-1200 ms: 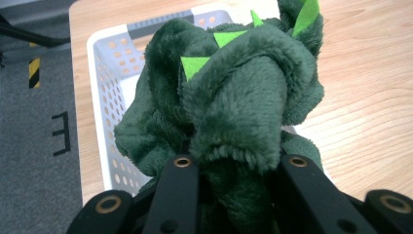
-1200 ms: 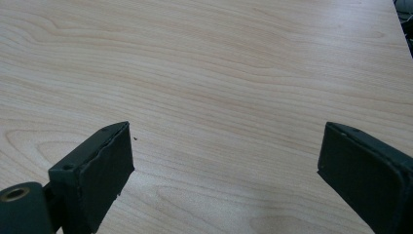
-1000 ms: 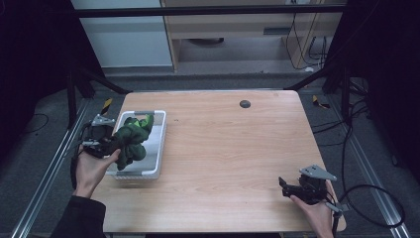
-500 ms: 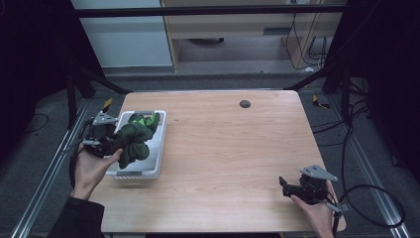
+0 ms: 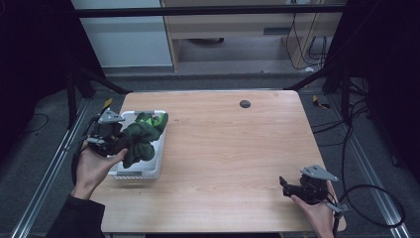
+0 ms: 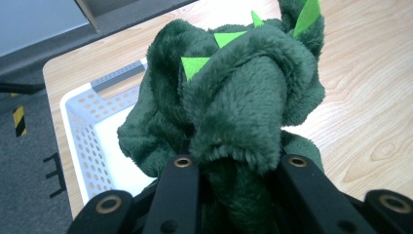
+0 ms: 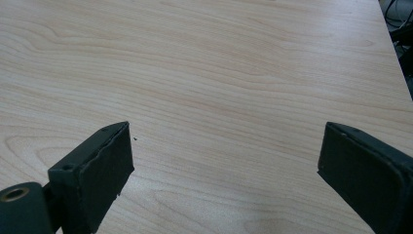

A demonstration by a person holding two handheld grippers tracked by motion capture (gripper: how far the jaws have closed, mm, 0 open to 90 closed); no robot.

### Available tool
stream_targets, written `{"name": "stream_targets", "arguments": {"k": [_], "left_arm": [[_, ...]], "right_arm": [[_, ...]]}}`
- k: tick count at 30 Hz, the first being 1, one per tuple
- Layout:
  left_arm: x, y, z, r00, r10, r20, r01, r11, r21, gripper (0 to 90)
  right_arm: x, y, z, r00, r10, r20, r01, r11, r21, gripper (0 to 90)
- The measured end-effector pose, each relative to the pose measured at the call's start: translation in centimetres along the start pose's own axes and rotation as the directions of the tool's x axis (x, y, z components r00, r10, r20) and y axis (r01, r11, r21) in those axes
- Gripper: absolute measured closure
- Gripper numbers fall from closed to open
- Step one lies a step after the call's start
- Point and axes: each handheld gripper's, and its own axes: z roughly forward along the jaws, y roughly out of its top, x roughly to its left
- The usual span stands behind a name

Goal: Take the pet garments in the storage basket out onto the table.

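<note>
Your left claw (image 5: 119,144) is clamped on the dark green plush toy (image 5: 141,139), holding it over the white perforated basket (image 5: 148,171) at the bench's (image 5: 237,148) left edge. Your right claw (image 5: 289,187) rests near the right corner, jaws wide apart, nothing between them.

Basket (image 5: 148,171) on the table's (image 5: 233,163) left edge; plush toy (image 5: 141,141) above it — round disc (image 5: 244,103) far behind.
</note>
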Motion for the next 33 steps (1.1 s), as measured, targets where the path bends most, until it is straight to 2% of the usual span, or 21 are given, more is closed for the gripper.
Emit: {"name": "stream_targets", "arguments": {"k": [7,9,11,18,24,33], "left_arm": [[-1.2,0.6,-0.1,0.9989,0.026,0.039,-0.026,0.9996,-0.006,77.0],[-1.7,0.9,-0.1,0.9977,0.045,0.050,-0.045,0.9990,-0.002,77.0],[-1.9,0.9,0.0,0.9975,0.045,0.055,-0.045,0.9990,-0.004,77.0],[-3.8,1.8,0.4,0.9909,0.102,0.088,-0.102,0.9948,0.002,77.0],[-4.6,2.1,0.9,0.9884,0.113,0.102,-0.114,0.9934,0.006,77.0],[-6.2,2.5,2.4,0.9805,0.143,0.135,-0.146,0.9893,0.011,76.9]], "right_arm": [[0.1,0.1,0.0,1.0000,0.001,-0.005,-0.001,1.000,-0.003,5.8],[0.1,0.1,-0.1,1.0000,0.004,-0.006,-0.004,1.000,-0.003,5.8],[0.0,0.1,-0.1,1.0000,0.003,-0.006,-0.003,1.000,-0.003,5.9],[0.0,0.1,-0.1,1.0000,-0.002,-0.003,0.002,1.000,-0.005,5.9],[0.0,0.1,-0.1,1.0000,-0.003,-0.002,0.003,1.000,-0.009,5.9],[0.0,0.2,-0.2,1.0000,0.003,-0.006,-0.003,1.000,-0.009,6.0]]}}
